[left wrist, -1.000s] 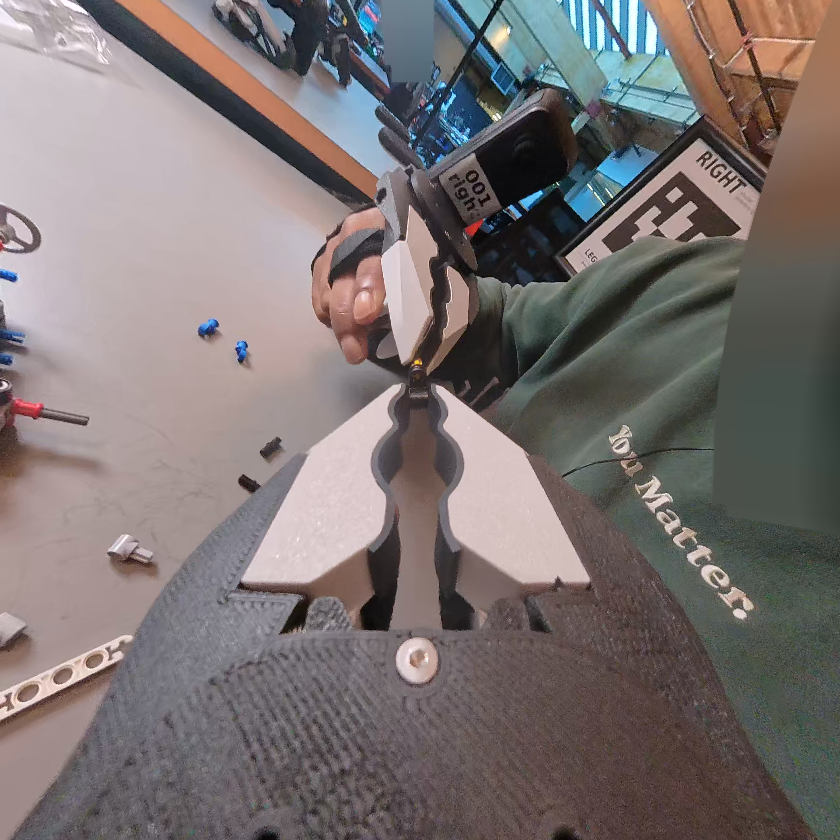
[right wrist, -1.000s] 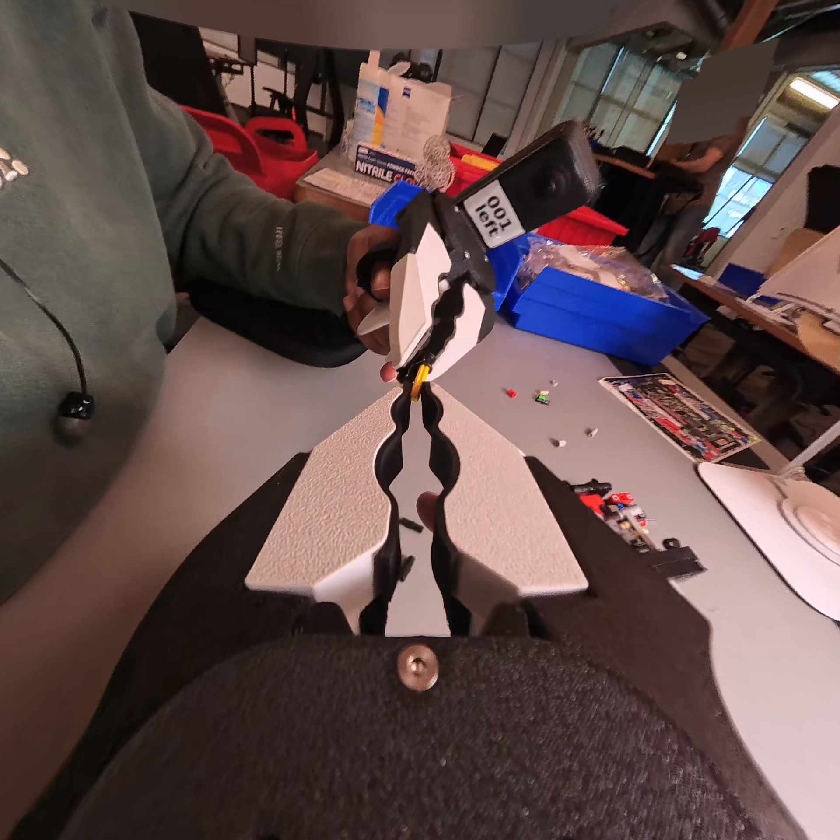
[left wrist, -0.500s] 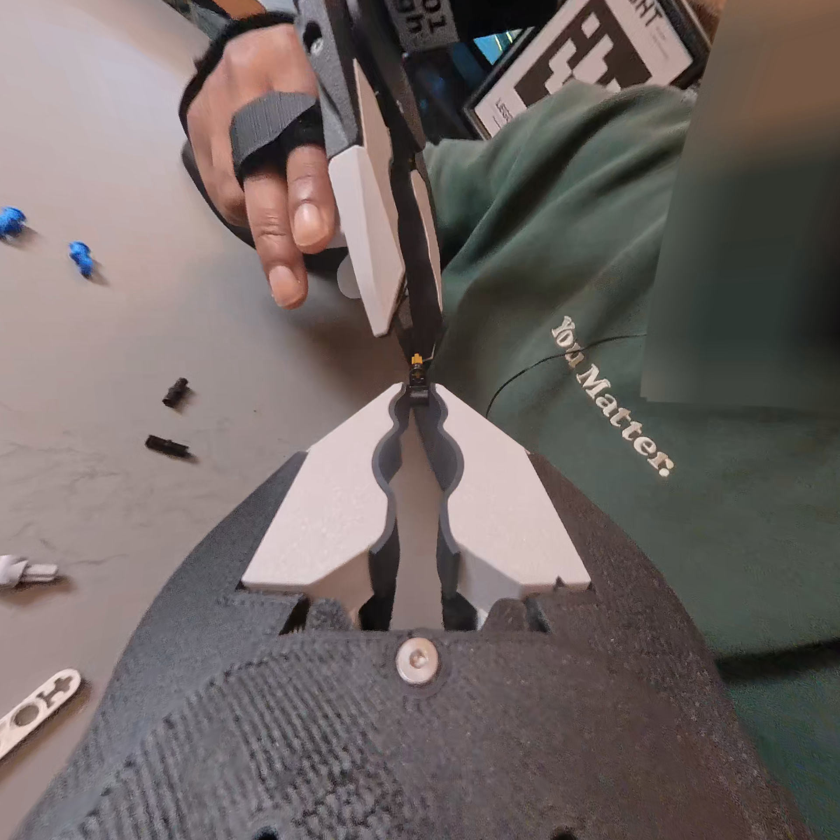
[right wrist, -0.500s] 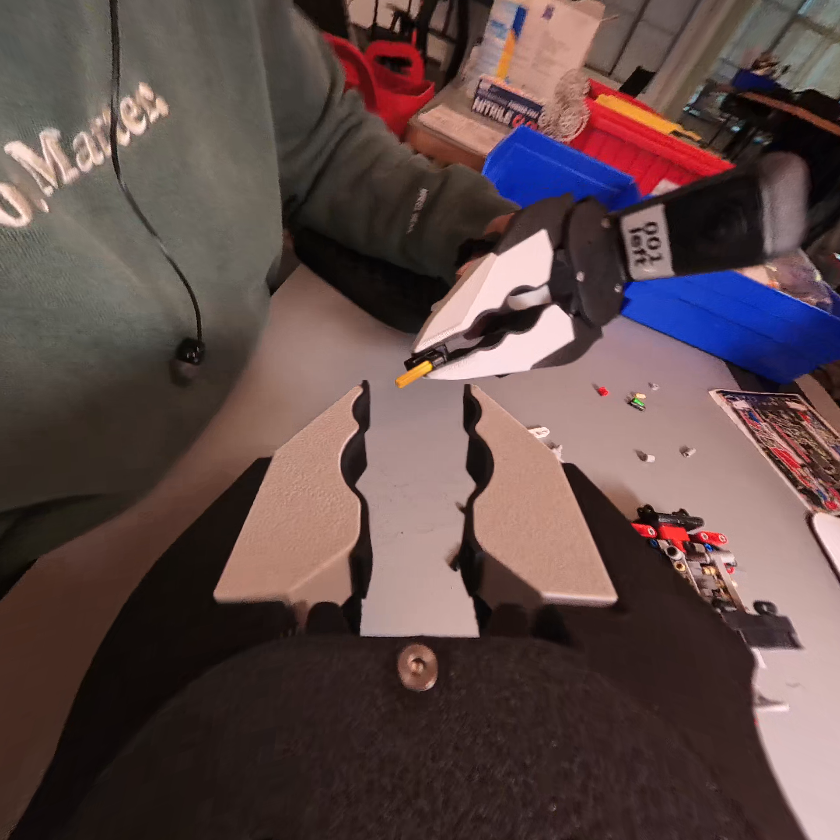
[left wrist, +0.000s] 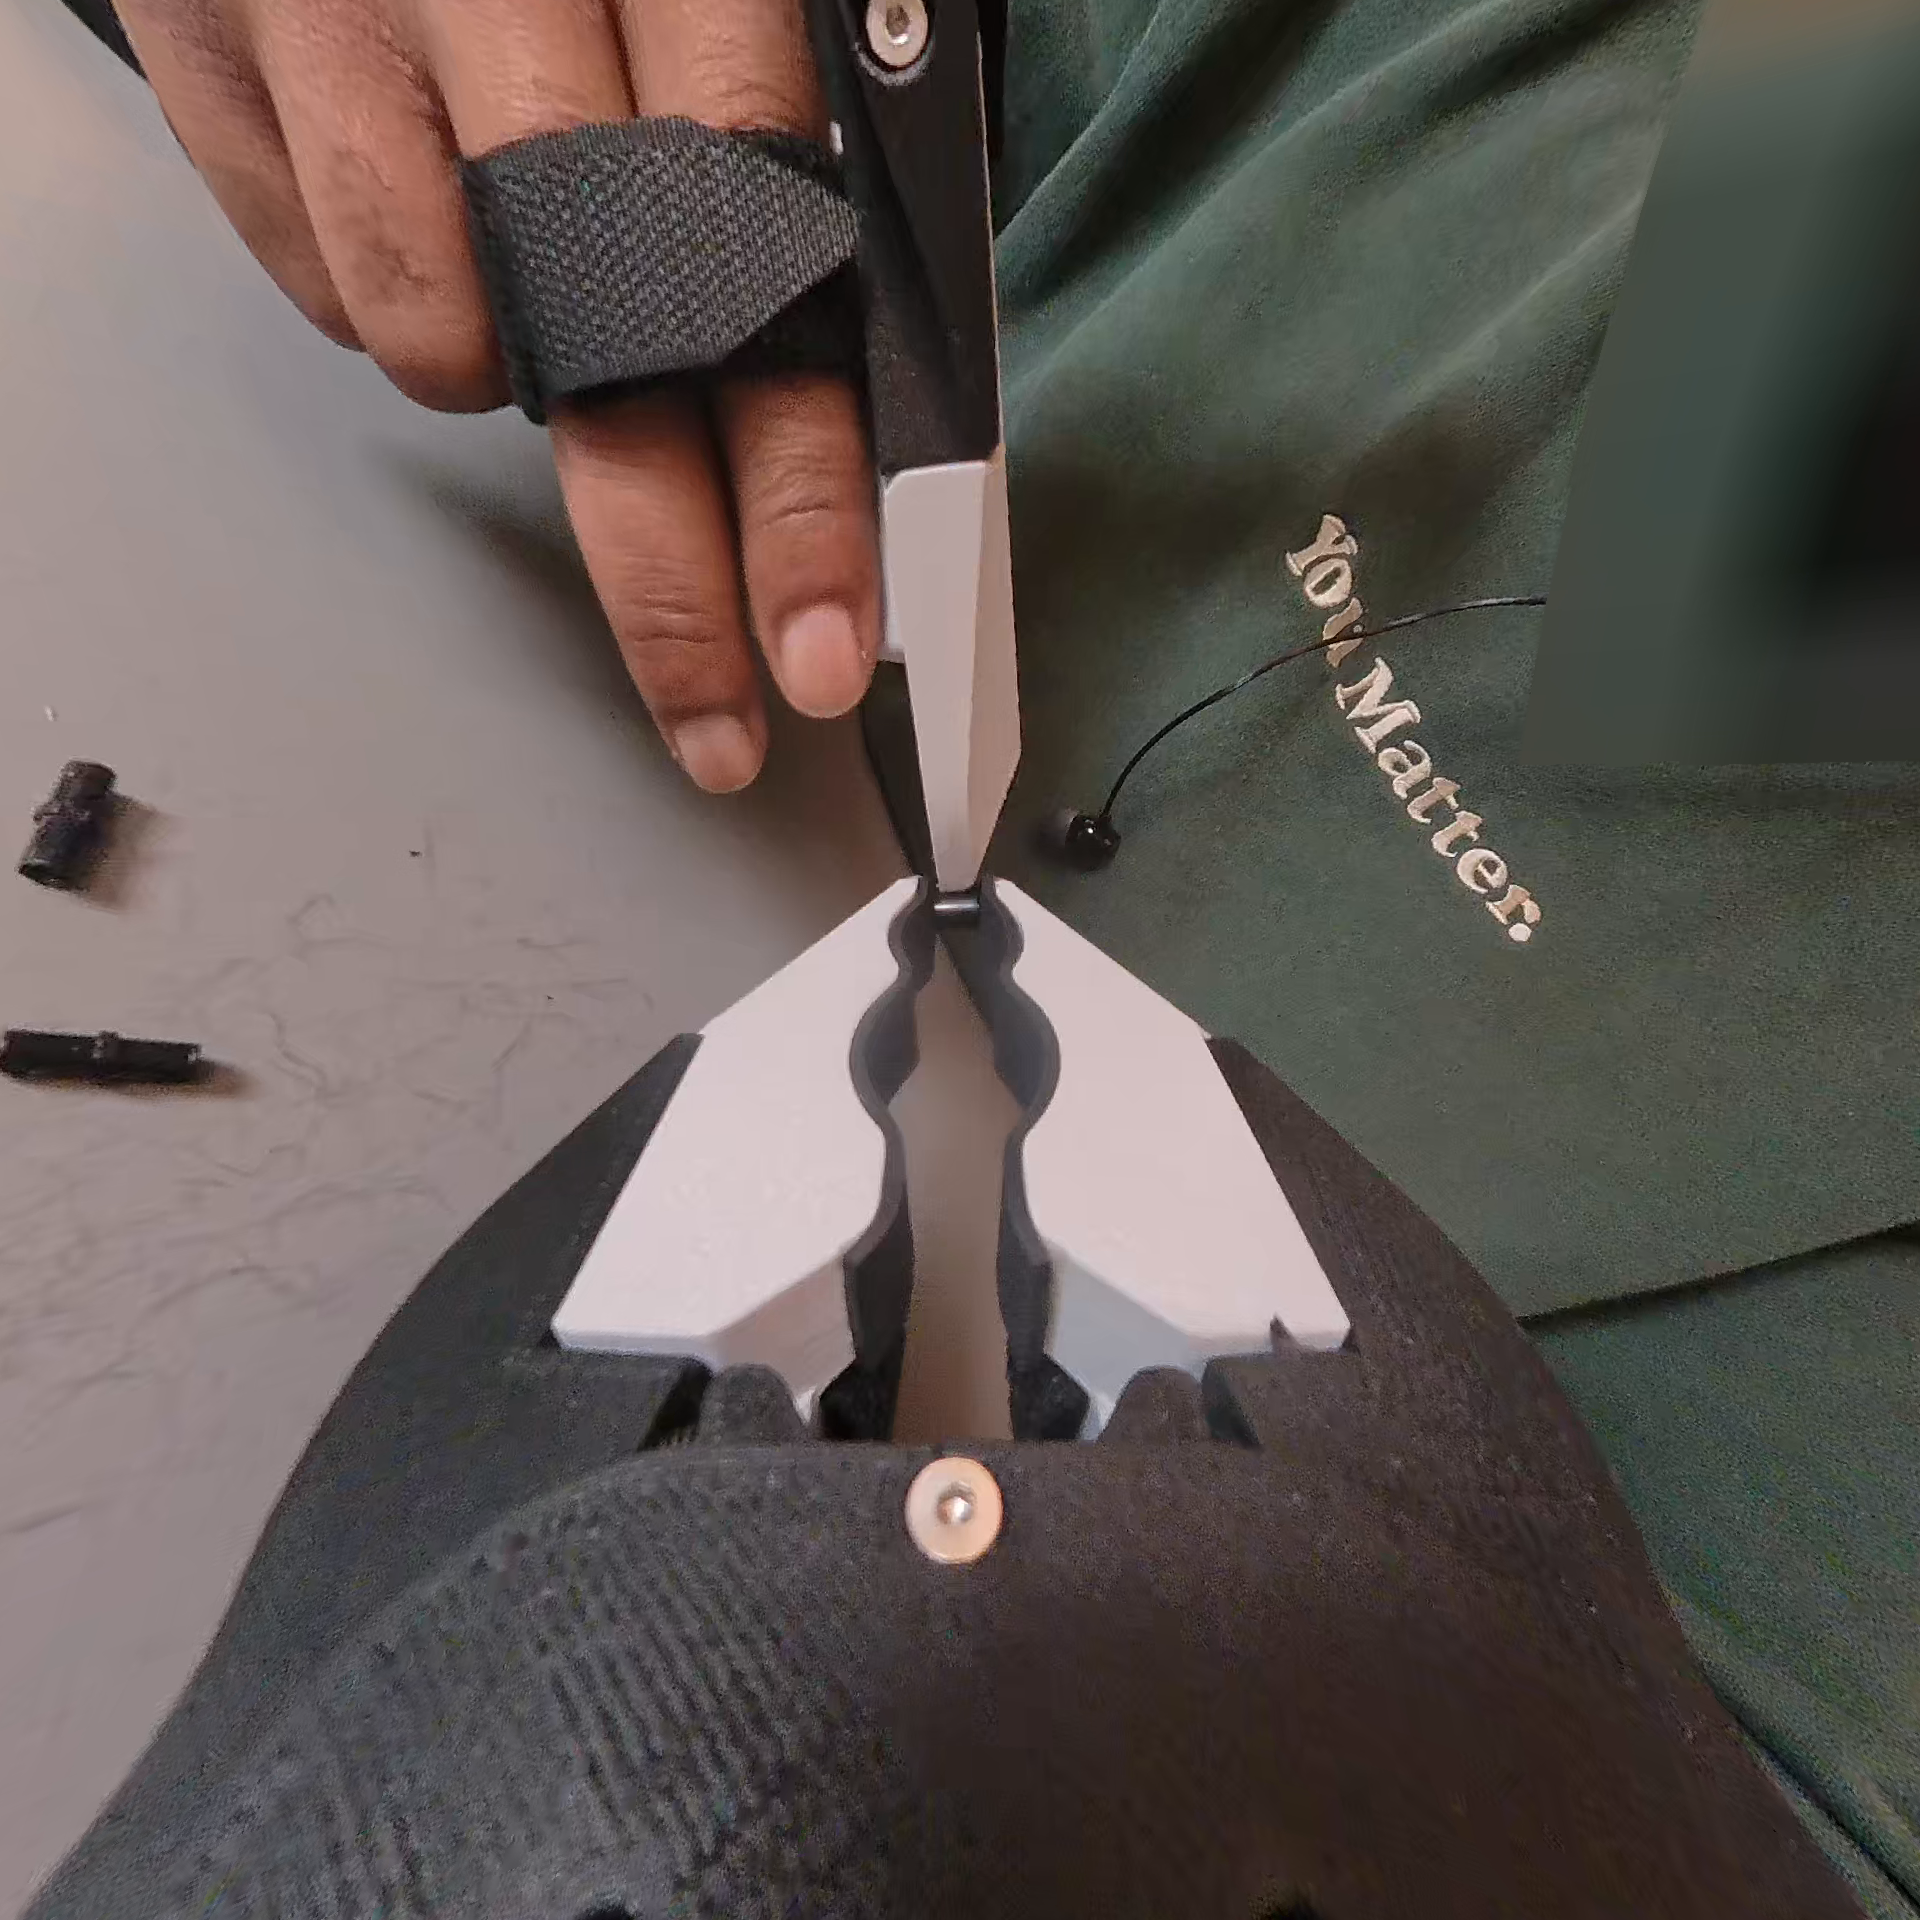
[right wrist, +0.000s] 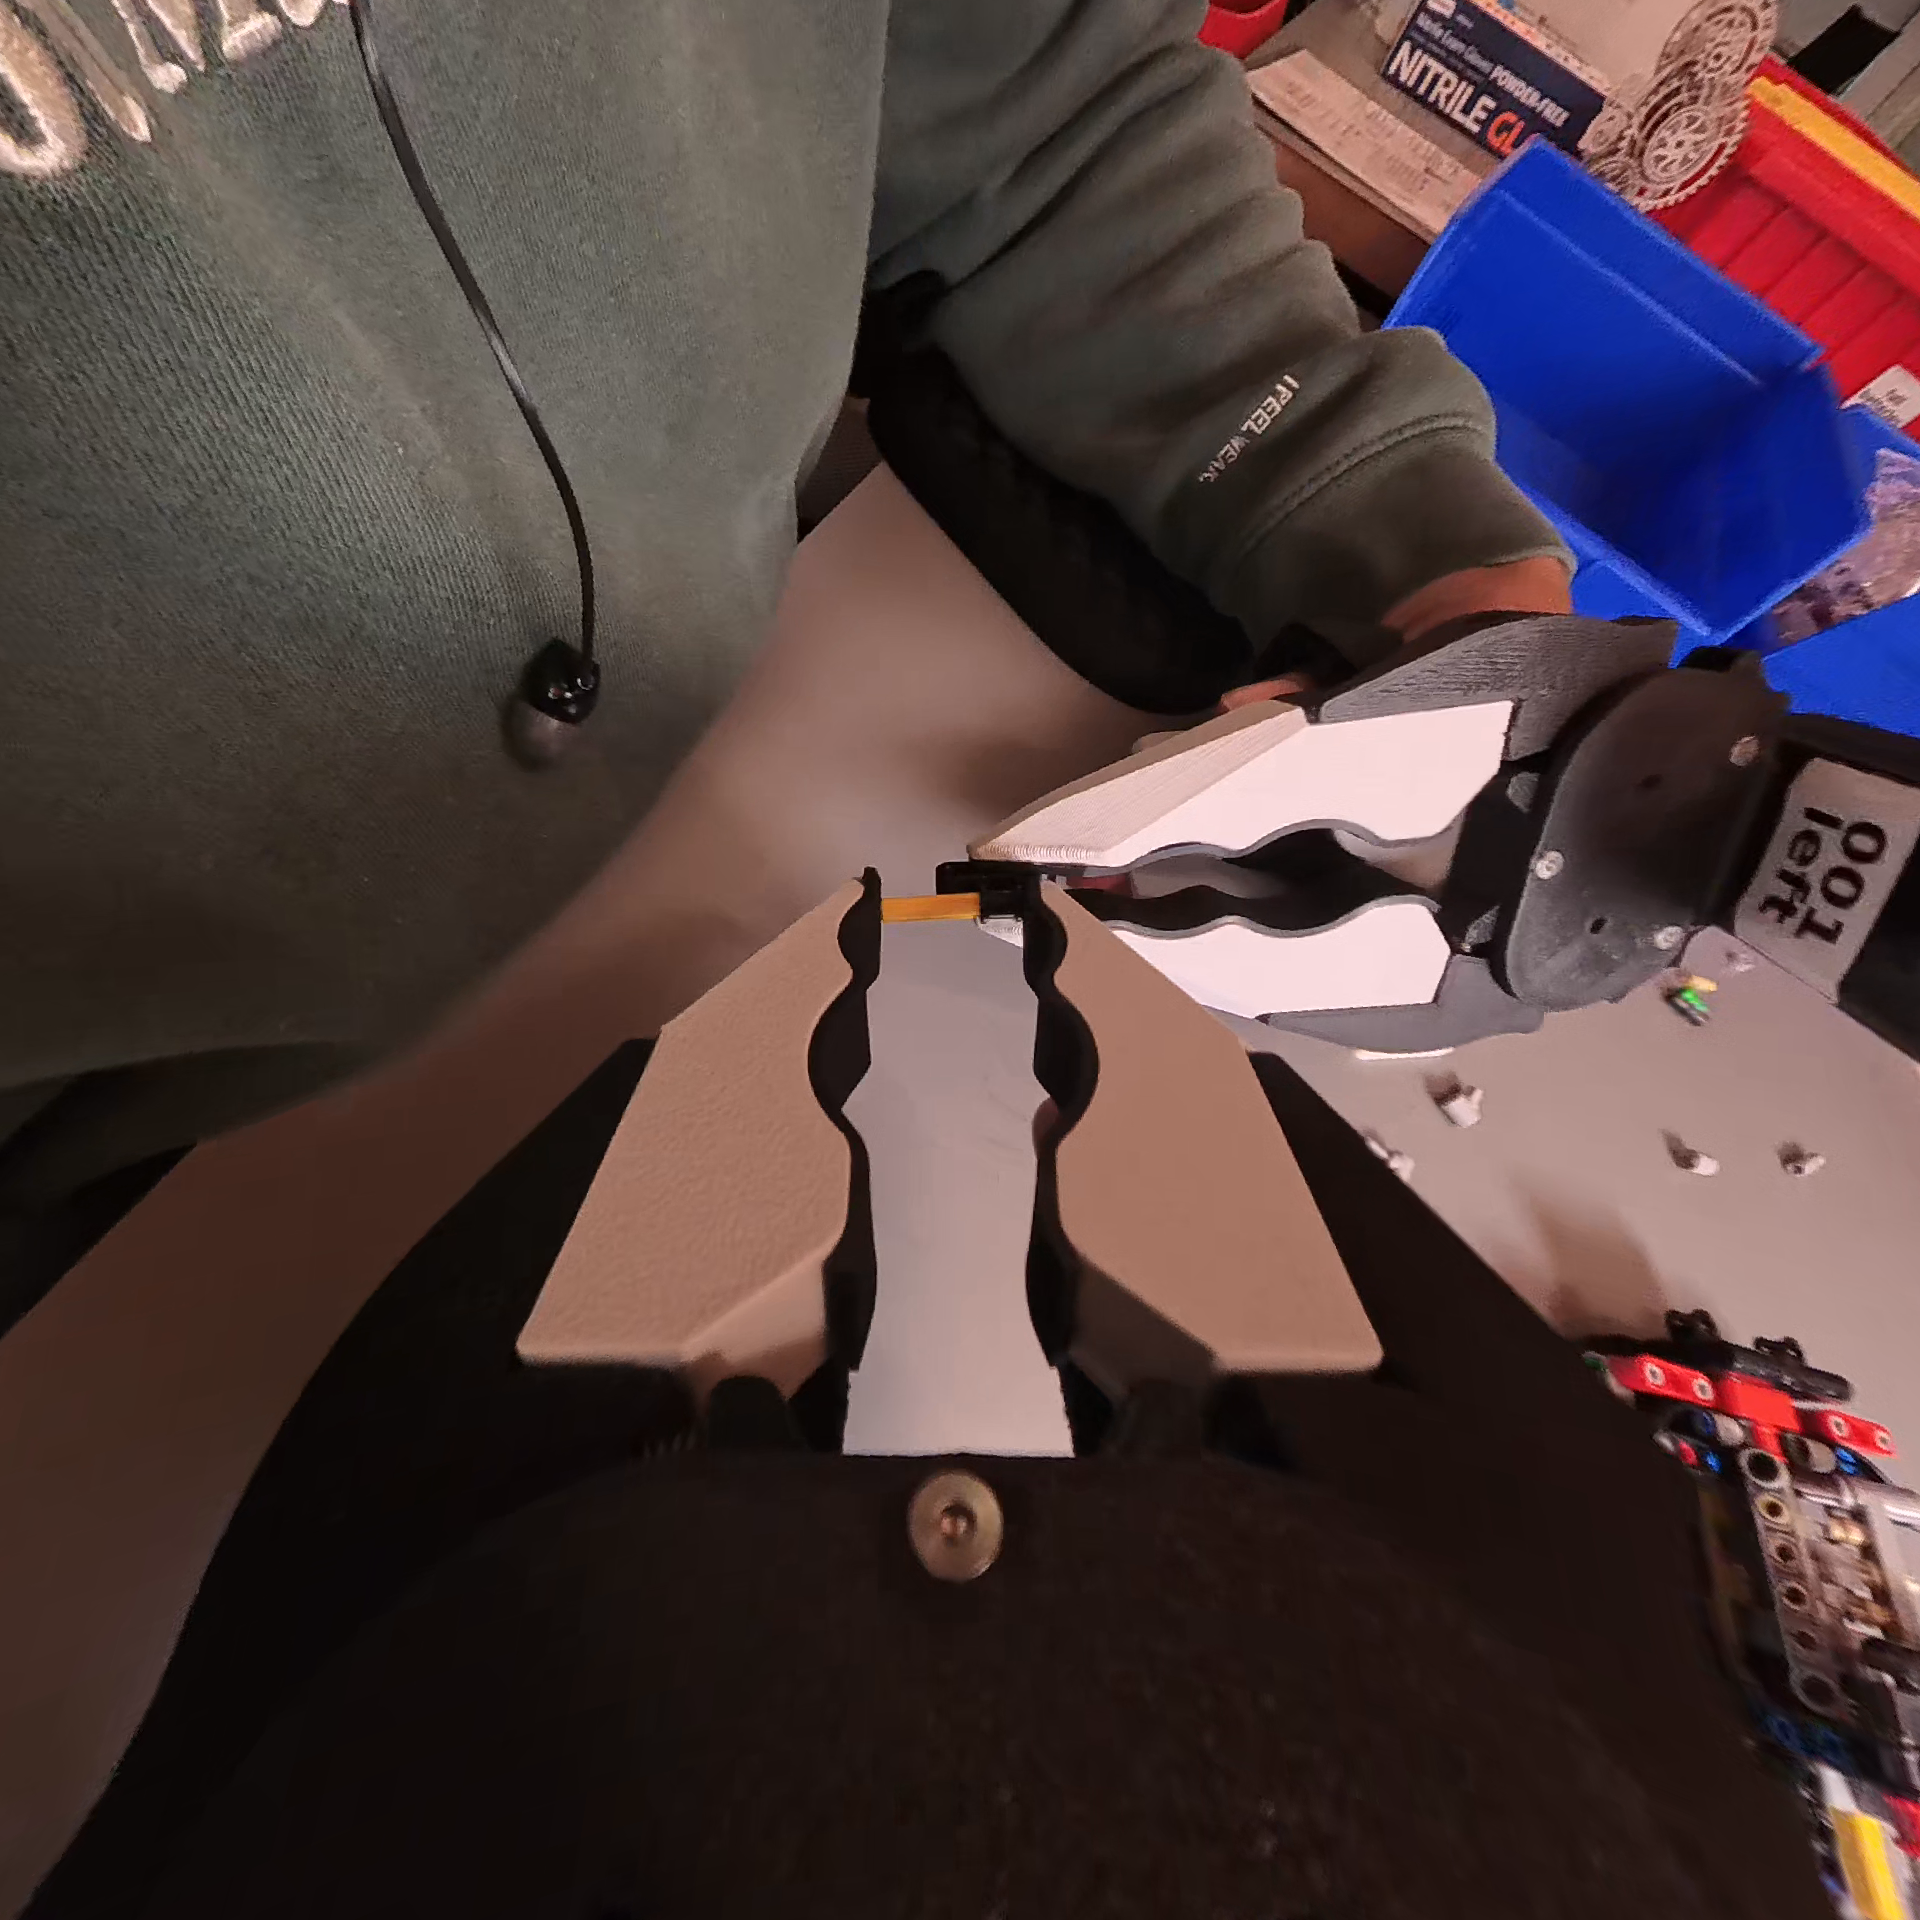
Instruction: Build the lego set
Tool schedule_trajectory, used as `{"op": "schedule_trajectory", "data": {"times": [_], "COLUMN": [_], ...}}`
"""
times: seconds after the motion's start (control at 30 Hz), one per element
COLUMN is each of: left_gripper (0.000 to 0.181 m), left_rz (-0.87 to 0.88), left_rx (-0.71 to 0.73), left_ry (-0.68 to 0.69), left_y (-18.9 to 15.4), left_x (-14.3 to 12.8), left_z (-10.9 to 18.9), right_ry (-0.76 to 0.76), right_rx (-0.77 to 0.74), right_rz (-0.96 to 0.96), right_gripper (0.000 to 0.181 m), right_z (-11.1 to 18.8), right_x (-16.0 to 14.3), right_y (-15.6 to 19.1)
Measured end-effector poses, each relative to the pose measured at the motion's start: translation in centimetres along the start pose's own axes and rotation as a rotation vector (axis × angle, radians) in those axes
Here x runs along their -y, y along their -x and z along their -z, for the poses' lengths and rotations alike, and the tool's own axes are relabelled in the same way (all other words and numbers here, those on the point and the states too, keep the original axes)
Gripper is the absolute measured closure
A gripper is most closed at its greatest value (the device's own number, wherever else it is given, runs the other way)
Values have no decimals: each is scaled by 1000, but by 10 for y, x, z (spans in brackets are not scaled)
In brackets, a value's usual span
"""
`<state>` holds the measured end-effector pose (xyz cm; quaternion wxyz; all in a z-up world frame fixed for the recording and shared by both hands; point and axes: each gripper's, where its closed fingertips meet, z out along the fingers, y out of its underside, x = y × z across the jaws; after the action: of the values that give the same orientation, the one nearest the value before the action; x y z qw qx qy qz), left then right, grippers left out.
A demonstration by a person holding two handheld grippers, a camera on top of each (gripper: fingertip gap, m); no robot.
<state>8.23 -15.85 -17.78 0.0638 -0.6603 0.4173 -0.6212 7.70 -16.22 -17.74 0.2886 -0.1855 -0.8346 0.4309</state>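
right claw [right wrist: 951,914] now astride left-held yellow axle [right wrist: 928,907]

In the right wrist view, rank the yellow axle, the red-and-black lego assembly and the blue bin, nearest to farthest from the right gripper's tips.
From the right gripper:
1. Yellow axle, between its tips.
2. Red-and-black lego assembly, lower right on the table.
3. Blue bin, upper right, behind the sleeve.

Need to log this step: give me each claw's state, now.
Left claw: shut on the small black piece with a yellow axle.
Right claw: open, around the axle, not gripping.
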Motion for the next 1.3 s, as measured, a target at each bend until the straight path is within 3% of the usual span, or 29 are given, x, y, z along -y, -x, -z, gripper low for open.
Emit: {"op": "schedule_trajectory", "data": {"times": [0.33, 0.6, 0.77, 0.87, 0.97, 1.03, 1.17, 1.3], "left_gripper": [176, 167, 174, 176, 176, 175, 175, 176], "left_rz": [8, -48, -60, -38, -31, -45, -75, -105], "left_rx": [-14, 115, 168, 171, 154, 141, 129, 123], "left_ry": [32, -446, -603, -588, -493, -435, -383, -344], "left_y": [1, 2, -4, -8, -9, -12, -18, -23], "left_x": [-8, 48, 66, 65, 55, 50, 45, 40], "left_z": [-8, 48, 63, 63, 47, 36, 31, 27], "right_ry": [-30, -135, -167, -168, -130, -123, -90, -75], "right_rx": [53, -313, -477, -506, -492, -447, -401, -390], "right_rz": [-61, -53, -7, 18, 35, 57, 157, 192], "right_gripper": [159, 159, 159, 158, 132, 125, 148, 149], "right_z": [-7, 33, 44, 43, 38, 33, 22, 17], "right_x": [-1, 8, 12, 14, 14, 16, 23, 26], "right_y": [8, -54, -75, -75, -73, -65, -49, -43]}}
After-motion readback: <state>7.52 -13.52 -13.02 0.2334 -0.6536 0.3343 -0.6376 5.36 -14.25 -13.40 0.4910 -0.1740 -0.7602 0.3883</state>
